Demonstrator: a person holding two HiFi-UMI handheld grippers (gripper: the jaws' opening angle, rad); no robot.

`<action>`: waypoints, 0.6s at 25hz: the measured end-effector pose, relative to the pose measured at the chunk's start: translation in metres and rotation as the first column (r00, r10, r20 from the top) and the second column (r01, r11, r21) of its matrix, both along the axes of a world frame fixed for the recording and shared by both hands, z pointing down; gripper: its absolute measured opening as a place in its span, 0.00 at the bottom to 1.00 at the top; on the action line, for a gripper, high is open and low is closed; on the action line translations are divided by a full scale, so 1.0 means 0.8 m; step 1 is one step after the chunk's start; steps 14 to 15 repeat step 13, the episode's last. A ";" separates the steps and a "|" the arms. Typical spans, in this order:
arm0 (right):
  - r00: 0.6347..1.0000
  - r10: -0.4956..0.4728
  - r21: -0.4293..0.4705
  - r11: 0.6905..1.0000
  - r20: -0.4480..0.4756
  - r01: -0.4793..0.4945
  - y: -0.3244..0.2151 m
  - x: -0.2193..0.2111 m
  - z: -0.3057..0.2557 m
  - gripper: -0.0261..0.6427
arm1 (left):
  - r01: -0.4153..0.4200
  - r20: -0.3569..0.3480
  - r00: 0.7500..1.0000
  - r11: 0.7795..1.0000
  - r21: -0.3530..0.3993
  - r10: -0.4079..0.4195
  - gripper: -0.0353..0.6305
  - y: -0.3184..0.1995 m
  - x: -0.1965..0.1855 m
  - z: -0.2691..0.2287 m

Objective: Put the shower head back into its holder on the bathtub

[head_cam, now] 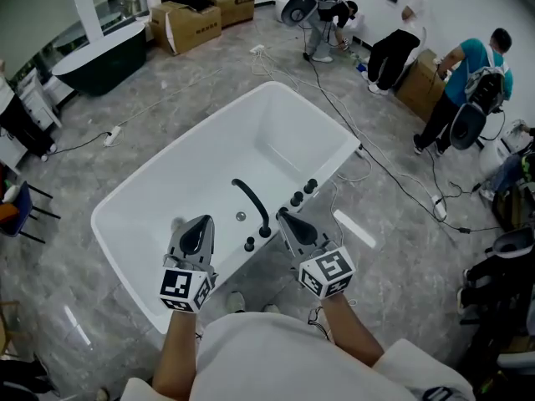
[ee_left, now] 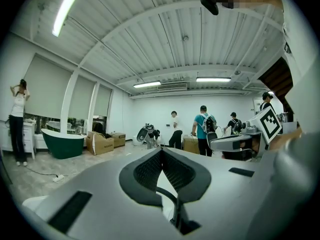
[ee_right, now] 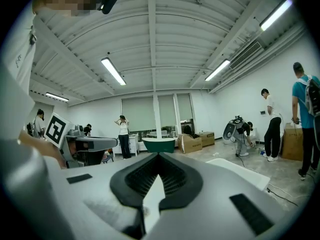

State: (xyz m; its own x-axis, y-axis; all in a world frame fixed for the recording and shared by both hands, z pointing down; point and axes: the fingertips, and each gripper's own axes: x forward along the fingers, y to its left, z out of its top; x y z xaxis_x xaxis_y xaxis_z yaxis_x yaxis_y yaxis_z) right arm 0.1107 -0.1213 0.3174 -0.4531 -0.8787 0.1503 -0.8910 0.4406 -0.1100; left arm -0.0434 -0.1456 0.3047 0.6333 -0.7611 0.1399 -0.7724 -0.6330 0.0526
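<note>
A white bathtub [head_cam: 167, 215] stands slantwise on the grey floor below me. On its near rim a black curved spout [head_cam: 251, 200] arches over the basin, with small black knobs [head_cam: 249, 245] beside it and two more black fittings [head_cam: 303, 193] further right. I cannot tell which of these is the shower head or its holder. My left gripper [head_cam: 199, 223] hovers above the near rim left of the spout, shut and empty [ee_left: 161, 151]. My right gripper [head_cam: 284, 216] hovers just right of the spout, also shut with nothing held [ee_right: 157, 156]. Between the left pads the spout [ee_left: 172, 200] shows.
Black cables [head_cam: 393, 174] trail over the floor right of the tub, and a white strip [head_cam: 355, 229] lies near it. Several people [head_cam: 468, 82] work at the back right by cardboard boxes [head_cam: 185, 25]. A dark green tub [head_cam: 104, 57] stands at the back left.
</note>
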 end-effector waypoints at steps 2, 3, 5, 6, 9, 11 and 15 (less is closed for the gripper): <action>1.000 0.003 -0.003 1.000 -0.001 -0.003 -0.001 0.004 0.000 0.07 | 0.002 -0.003 1.000 1.000 -0.002 -0.002 0.07 -0.001 0.001 0.001; 1.000 0.004 -0.003 1.000 0.000 -0.004 -0.001 0.005 0.000 0.07 | 0.002 -0.004 1.000 1.000 -0.003 -0.002 0.07 -0.001 0.001 0.000; 1.000 0.004 -0.002 1.000 -0.001 -0.004 -0.002 0.006 -0.001 0.07 | 0.000 -0.002 1.000 1.000 -0.005 0.000 0.07 -0.001 0.002 0.001; 1.000 0.003 -0.003 1.000 -0.003 -0.003 -0.002 0.006 0.000 0.07 | 0.000 -0.001 1.000 1.000 -0.008 0.000 0.07 -0.001 0.003 0.003; 1.000 0.000 -0.016 1.000 -0.009 0.000 -0.003 0.003 0.006 0.07 | -0.001 0.000 1.000 1.000 -0.017 0.001 0.07 -0.001 0.004 0.009; 1.000 -0.003 -0.021 1.000 -0.011 0.003 -0.003 -0.001 0.010 0.07 | 0.000 0.008 1.000 1.000 -0.017 0.000 0.07 -0.001 0.002 0.013; 1.000 -0.007 -0.023 1.000 -0.013 0.007 -0.004 -0.005 0.012 0.07 | 0.002 0.016 1.000 1.000 -0.018 -0.001 0.07 -0.001 0.000 0.016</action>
